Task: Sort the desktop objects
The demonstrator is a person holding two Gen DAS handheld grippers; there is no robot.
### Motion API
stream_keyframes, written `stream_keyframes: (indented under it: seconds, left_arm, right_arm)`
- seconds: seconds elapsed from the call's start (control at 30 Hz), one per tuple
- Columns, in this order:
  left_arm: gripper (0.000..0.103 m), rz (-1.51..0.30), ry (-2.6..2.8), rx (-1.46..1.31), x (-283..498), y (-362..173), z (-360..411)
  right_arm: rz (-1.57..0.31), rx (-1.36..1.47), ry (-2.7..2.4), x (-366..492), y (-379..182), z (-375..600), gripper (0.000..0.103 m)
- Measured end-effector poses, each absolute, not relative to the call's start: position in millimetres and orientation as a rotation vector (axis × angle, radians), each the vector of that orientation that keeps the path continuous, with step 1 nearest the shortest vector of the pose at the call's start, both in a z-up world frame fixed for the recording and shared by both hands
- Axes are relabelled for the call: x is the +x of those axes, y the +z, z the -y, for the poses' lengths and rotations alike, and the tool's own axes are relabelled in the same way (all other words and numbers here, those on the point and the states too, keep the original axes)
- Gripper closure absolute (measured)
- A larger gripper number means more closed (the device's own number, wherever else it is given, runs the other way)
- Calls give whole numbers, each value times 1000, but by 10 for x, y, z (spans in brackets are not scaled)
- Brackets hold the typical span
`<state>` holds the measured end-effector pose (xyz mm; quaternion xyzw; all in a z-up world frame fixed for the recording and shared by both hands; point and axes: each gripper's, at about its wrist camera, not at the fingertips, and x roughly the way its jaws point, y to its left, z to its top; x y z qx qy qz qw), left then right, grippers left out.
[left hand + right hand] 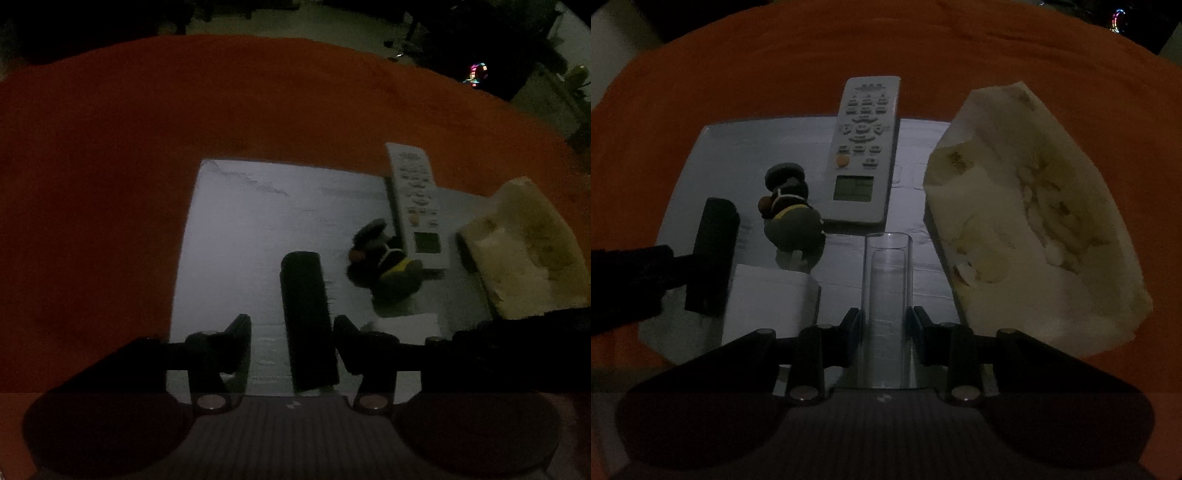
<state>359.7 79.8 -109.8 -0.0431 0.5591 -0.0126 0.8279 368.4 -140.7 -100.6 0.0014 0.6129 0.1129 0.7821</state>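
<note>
Fingers of our left gripper (291, 339) stand apart on either side of a black bar-shaped object (306, 325), which lies flat between them on the grey board (236, 229) with gaps visible on both sides, so nothing is pinched. Right of the bar, on the same board, we see a small white box (768, 302) near us, a dark figurine with a yellow band (792, 218) behind it, and a white remote control (864, 147) whose far end overhangs onto the orange cloth (738, 74). Further right, our right gripper (886, 321) has its pads pressed against a clear plastic tube (888, 280), clamped between them and pointing away from us. At the far right a cream-coloured crumpled bag (1034, 214) rests partly on the board's right edge and partly on the cloth.
</note>
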Motion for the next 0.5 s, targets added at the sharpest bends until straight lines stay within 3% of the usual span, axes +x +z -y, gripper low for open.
stream_keyframes:
  seconds: [0.13,0.2,0.27,0.5]
  left_arm:
    - [55,-1207,-40,-97,3615,-1155,-796]
    - [58,-1215,-26,-93,3591,-1192,-794]
    - [81,-1201,-35,-76,3558,-1189,-771]
    - [82,-1161,-5,-57,3465,-1133,-743]
  right_arm:
    - [-1319,-12,238,3686,-1001,1404,71]
    - [-1317,-16,235,3672,-981,1402,71]
    - [-1311,-26,230,3650,-961,1390,71]
    - [-1292,-22,234,3609,-906,1471,71]
